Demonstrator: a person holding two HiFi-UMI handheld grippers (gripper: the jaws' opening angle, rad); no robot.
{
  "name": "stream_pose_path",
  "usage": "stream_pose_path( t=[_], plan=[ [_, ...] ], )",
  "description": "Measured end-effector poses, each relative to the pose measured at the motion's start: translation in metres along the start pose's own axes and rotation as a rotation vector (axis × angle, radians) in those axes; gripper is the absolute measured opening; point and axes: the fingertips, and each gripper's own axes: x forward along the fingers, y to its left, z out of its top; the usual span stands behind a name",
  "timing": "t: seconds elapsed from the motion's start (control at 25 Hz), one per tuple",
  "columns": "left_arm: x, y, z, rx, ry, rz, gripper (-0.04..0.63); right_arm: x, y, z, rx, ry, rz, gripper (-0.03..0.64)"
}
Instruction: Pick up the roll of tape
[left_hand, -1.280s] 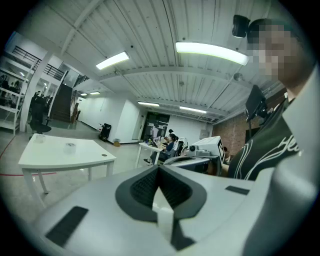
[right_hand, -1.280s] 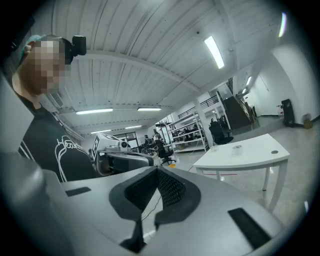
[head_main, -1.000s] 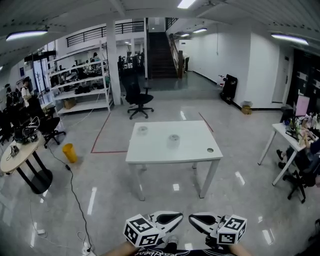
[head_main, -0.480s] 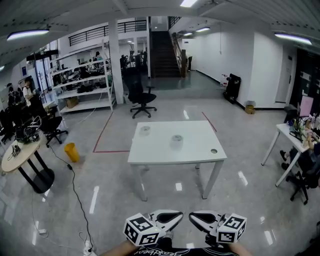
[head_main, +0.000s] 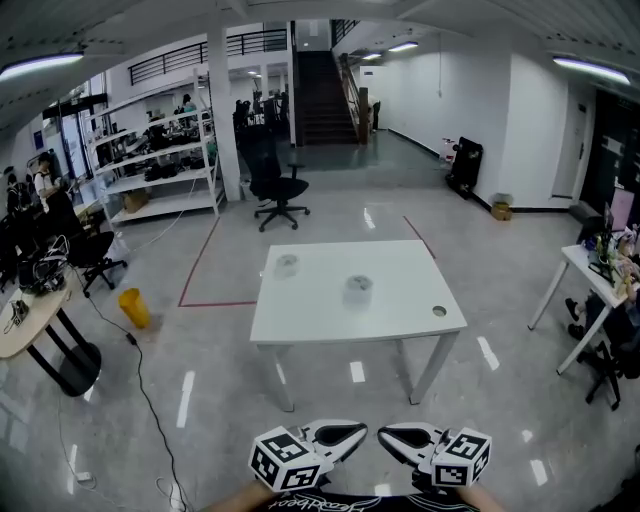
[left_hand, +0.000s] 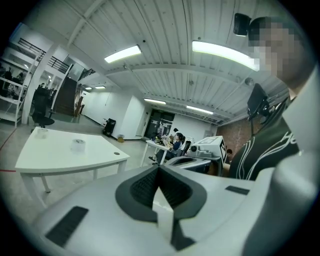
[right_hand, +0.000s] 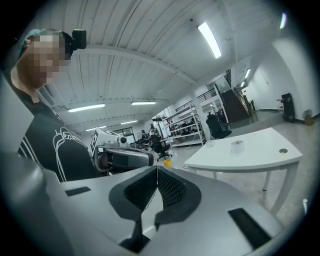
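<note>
A clear roll of tape (head_main: 357, 290) stands near the middle of the white table (head_main: 400, 312), well ahead of me. A second, flatter roll (head_main: 286, 264) lies near the table's far left corner. At the bottom of the head view my left gripper (head_main: 356, 436) and right gripper (head_main: 387, 436) are held side by side, far short of the table. Both are shut with nothing in them. The left gripper view shows its pads meeting (left_hand: 159, 169) and the tape (left_hand: 77, 144) far off. The right gripper view shows its closed jaws (right_hand: 157, 171) and the tape (right_hand: 236, 145).
Glossy floor lies between me and the table. A black cable (head_main: 150, 400) and a yellow bin (head_main: 131, 306) are on the left, near a round table (head_main: 25, 330). An office chair (head_main: 277, 190) stands behind the table. A desk with a seated person (head_main: 595, 275) is on the right.
The table and tape have grown larger and nearer in the head view as I moved toward them. Both grippers keep their place in the frame and stay shut.
</note>
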Motion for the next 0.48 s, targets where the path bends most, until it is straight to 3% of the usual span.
stream_pose_path(
  t=[0.32, 0.48],
  plan=[
    [-0.004, 0.14, 0.046, -0.001, 0.024, 0.012, 0.003, 0.098, -0.085, 0.046, 0.046, -0.008, -0.044, 0.012],
    [-0.01, 0.207, 0.069, 0.034, 0.036, 0.008, 0.003, 0.149, -0.125, 0.074, 0.038, -0.027, -0.088, 0.012]
  ],
)
